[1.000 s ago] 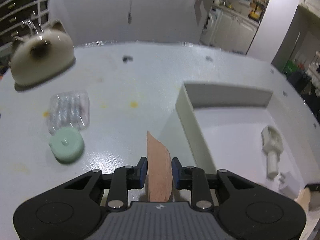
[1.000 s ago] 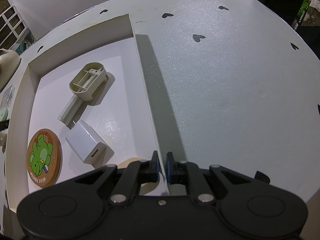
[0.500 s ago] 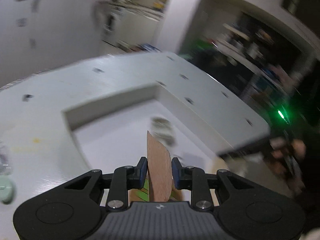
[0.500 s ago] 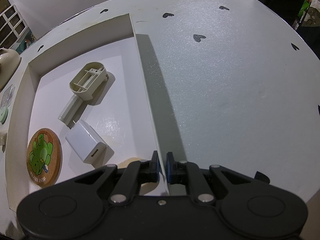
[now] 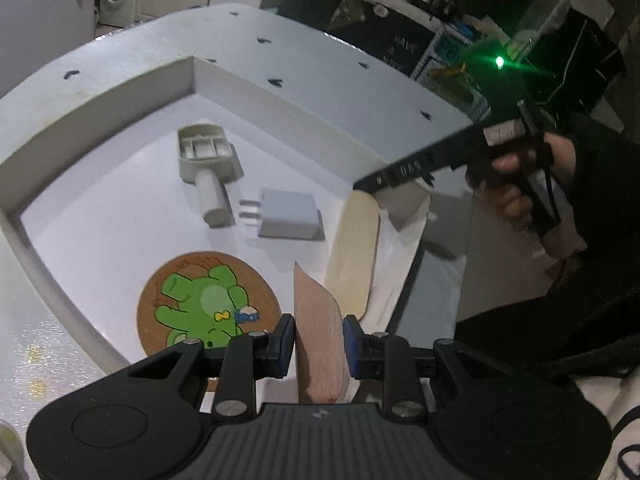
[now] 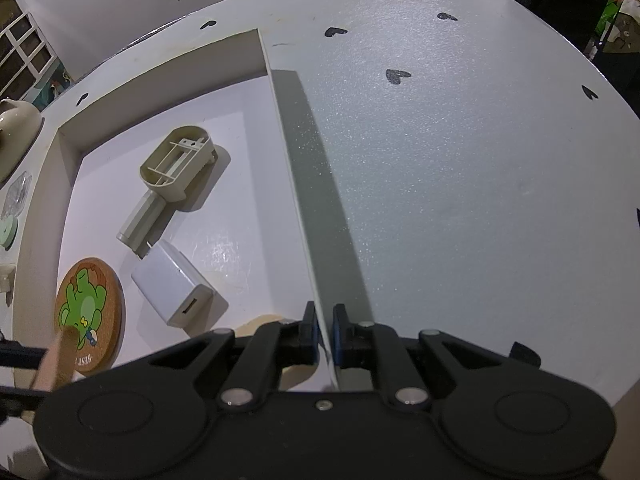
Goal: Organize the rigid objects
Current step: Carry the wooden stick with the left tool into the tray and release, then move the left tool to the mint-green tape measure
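Looking along the left gripper [image 5: 319, 344], a thin wooden piece [image 5: 320, 336] is seen clamped edge-up between its fingers, held over the near part of a white tray [image 5: 100, 100]. Inside the tray a round cork coaster [image 5: 204, 304] with a green cartoon figure is seen just left of the wooden piece, a white charger [image 5: 290, 216] and a beige plastic holder [image 5: 206, 160] lie farther in, and a pale wooden stick [image 5: 356, 252] lies along the right wall. From the right wrist view, the right gripper [image 6: 325, 334] is closed narrowly on the tray's right wall [image 6: 296, 184], with the speckled table [image 6: 460, 160] to the right.
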`<state>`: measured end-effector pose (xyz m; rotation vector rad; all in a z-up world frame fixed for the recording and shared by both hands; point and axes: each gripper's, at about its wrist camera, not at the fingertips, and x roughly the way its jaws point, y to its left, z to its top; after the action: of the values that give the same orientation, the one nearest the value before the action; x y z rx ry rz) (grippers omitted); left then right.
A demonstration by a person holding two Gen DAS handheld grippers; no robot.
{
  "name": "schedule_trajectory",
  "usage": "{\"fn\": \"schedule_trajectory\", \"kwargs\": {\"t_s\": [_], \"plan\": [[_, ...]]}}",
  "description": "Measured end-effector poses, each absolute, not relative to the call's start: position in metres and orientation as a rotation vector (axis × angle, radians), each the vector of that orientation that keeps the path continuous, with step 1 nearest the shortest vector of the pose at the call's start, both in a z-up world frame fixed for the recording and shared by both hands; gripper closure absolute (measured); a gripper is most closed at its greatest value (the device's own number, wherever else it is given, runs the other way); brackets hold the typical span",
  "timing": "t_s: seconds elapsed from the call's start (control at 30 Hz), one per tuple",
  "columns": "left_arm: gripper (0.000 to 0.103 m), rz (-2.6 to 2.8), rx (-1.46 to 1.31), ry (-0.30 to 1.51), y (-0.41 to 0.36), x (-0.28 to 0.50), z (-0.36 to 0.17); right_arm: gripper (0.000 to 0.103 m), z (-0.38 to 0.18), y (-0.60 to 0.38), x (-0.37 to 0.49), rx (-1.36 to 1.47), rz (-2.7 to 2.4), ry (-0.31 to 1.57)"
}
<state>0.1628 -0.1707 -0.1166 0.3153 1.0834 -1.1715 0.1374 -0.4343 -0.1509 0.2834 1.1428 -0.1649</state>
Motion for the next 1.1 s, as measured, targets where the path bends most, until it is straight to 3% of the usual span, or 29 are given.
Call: {"fn": "schedule_trajectory", "kwargs": {"t_s": [0.13, 0.3, 0.57, 0.93, 1.1], "plan": [[0.074, -1.166, 0.334, 1.105, -0.173, 0.162, -0.121, 0.094, -0.151, -0.434, 0.137, 0.284, -0.164, 1.143], [0.058, -1.165, 0.315, 1.116, -0.173, 0.164, -0.121, 0.094, -0.151, -0.434, 0.137, 0.284, -0.166, 1.141], [0.049, -1.148, 0.297, 1.119, -0.171, 0.165, -0.119, 0.094, -0.151, -0.434, 0.137, 0.284, -0.166, 1.141], [0.011, -1.107, 0.286, 1.071, -0.166, 0.164, -0.11, 0.094, -0.151, -0.434, 0.137, 0.284, -0.166, 1.141], [0.001, -1.057, 0.275, 1.036, -0.161, 0.168, -0.103, 0.094, -0.15, -0.433, 0.137, 0.284, -0.166, 1.141]]}}
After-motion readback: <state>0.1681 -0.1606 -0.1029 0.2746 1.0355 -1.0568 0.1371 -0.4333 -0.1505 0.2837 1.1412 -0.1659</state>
